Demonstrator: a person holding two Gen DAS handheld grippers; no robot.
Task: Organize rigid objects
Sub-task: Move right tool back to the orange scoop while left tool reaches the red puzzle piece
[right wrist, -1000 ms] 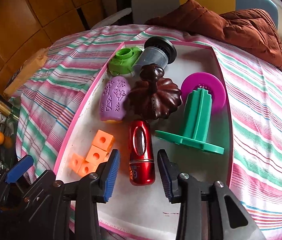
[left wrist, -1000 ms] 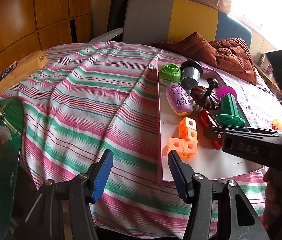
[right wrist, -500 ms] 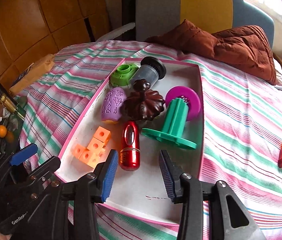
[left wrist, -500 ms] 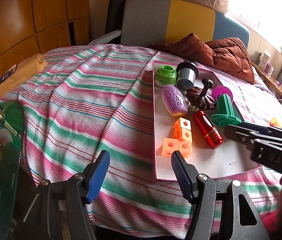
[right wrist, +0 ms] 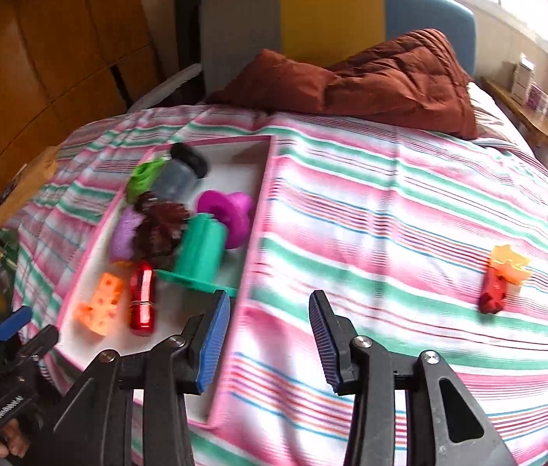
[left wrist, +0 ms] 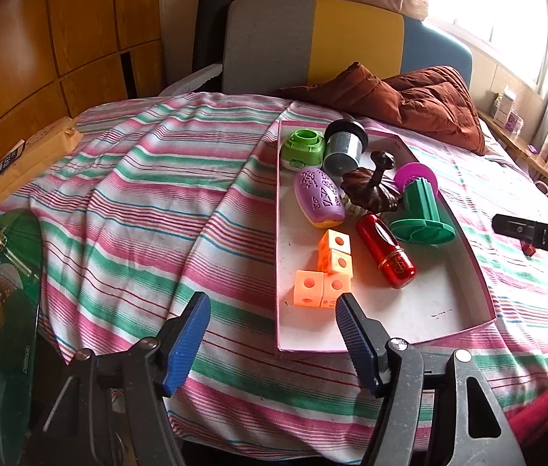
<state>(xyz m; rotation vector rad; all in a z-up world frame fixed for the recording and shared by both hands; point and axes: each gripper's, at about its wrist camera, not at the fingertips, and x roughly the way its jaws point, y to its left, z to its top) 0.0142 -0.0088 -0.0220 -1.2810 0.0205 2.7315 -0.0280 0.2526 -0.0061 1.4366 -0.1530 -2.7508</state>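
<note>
- Swinging off the pink-rimmed white tray (right wrist: 258, 209), my right tool (right wrist: 270, 334) gapes empty; left tool (left wrist: 272, 343), just widening, empty too.
- Small red-and-yellow plastic toy (right wrist: 501, 279) on the bed looks light, stiff; I'd pinch its red body.

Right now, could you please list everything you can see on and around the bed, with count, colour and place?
tray: one, pink-edged white, on the bedspread
block cluster: one, orange, tray's near left
cylinder: one, shiny red, lying right of the blocks
spool: one, green and magenta, tray's right side
ornament: one, dark brown, tray centre
oval case: one, purple, left of the ornament
round cap: one, lime green, tray's far end
canister: one, grey, black-lidded, beside the cap
small toy: one, red and yellow, on the bedspread outside the tray
bedspread: one, striped
quilt: one, rust brown, far end
left hand-held gripper: blue pads, open, empty
right hand-held gripper: blue pads, open, empty
</note>
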